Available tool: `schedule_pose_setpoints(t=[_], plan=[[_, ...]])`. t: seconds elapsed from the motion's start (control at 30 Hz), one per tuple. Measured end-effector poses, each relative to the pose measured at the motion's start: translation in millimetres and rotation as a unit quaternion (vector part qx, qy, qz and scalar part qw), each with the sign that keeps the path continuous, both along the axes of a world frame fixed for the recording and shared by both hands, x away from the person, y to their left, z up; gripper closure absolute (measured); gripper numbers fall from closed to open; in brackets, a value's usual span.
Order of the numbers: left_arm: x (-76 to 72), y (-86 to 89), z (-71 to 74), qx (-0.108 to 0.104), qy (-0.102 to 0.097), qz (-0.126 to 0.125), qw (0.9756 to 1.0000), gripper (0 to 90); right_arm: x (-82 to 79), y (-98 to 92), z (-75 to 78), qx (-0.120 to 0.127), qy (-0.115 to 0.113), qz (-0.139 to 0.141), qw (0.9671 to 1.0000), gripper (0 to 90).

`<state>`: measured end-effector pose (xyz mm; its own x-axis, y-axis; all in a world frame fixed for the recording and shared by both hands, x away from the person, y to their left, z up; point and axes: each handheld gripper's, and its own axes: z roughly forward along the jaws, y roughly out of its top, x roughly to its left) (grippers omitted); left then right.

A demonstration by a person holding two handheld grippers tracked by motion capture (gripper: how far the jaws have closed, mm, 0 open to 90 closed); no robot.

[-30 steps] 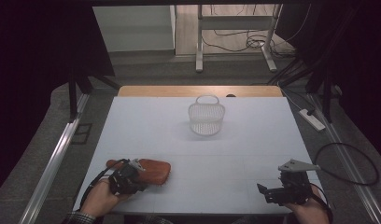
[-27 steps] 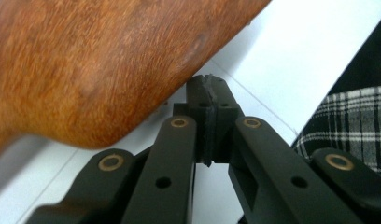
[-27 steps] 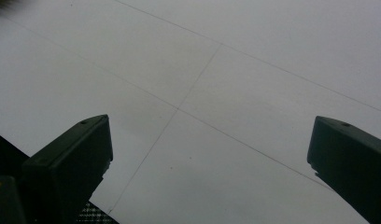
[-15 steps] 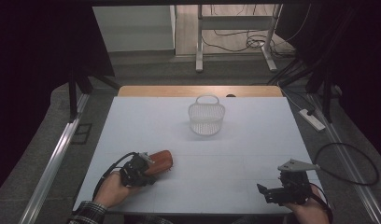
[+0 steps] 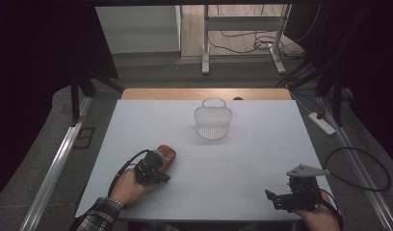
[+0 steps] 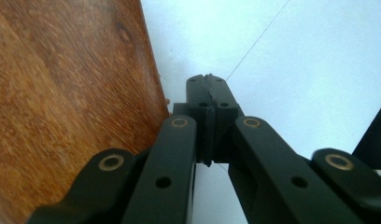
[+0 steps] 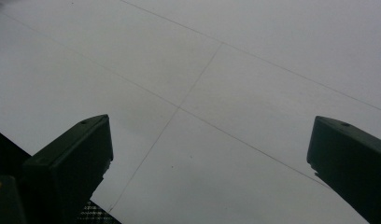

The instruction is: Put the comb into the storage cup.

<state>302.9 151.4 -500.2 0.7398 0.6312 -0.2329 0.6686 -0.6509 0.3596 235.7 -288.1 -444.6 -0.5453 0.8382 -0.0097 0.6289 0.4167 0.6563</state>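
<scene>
A reddish-brown wooden piece (image 5: 166,152) with a rounded end lies on the white table (image 5: 262,144) at the front left. My left gripper (image 5: 156,167) sits right behind it, held low in a hand with a plaid sleeve. In the left gripper view its jaws (image 6: 209,81) are shut on each other with nothing between them, and the wooden piece (image 6: 62,102) lies against their left side. My right gripper (image 5: 275,197) rests near the front right edge, and in the right gripper view it (image 7: 209,154) stands open over bare table.
A white mesh basket (image 5: 213,121) with a handle stands upright at the middle back of the table. A cable (image 5: 358,168) loops on the floor at the right, by a power strip (image 5: 321,122). Metal stand legs (image 5: 204,53) rise behind the table.
My left gripper has moved right and away from the front edge. The wooden piece has slid with it and turned, so its end points farther up the table. The right gripper has kept still.
</scene>
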Motion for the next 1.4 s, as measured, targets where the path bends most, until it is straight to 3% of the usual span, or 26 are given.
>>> schedule_pose_setpoints(t=[0.27,0.53,0.67,0.8,1.03,1.27,1.4], plan=[[-2.7,4.1,9.0,-0.019,-0.007,0.004,0.9998,89.2,-0.2,0.1,0.1,0.0,-0.001,0.001,1.0,0.5],[-6.0,13.2,29.2,-0.033,-0.05,0.02,0.998,89.0,-0.1,0.2,0.0,0.0,-0.001,0.0,1.0,0.5],[-6.2,16.0,31.9,-0.029,-0.055,0.027,0.9977,85.6,-0.1,0.3,0.0,-0.001,0.0,0.0,1.0,0.5],[-9.2,20.9,33.6,-0.016,-0.067,0.041,0.9968,79.2,-0.2,0.3,0.1,-0.001,-0.001,0.0,1.0,0.5],[-15.1,35.0,33.3,-0.005,-0.069,0.076,0.9947,57.6,-0.6,0.4,0.3,0.0,-0.003,0.002,1.0,0.5],[-23.3,52.2,32.2,-0.015,-0.063,0.101,0.9927,38.6,-1.3,1.0,0.6,0.001,-0.006,0.008,1.0,0.4],[-27.1,61.0,32.3,-0.029,-0.063,0.114,0.991,33.6,-1.0,1.2,0.6,0.0,-0.006,0.01,0.9999,0.5]])
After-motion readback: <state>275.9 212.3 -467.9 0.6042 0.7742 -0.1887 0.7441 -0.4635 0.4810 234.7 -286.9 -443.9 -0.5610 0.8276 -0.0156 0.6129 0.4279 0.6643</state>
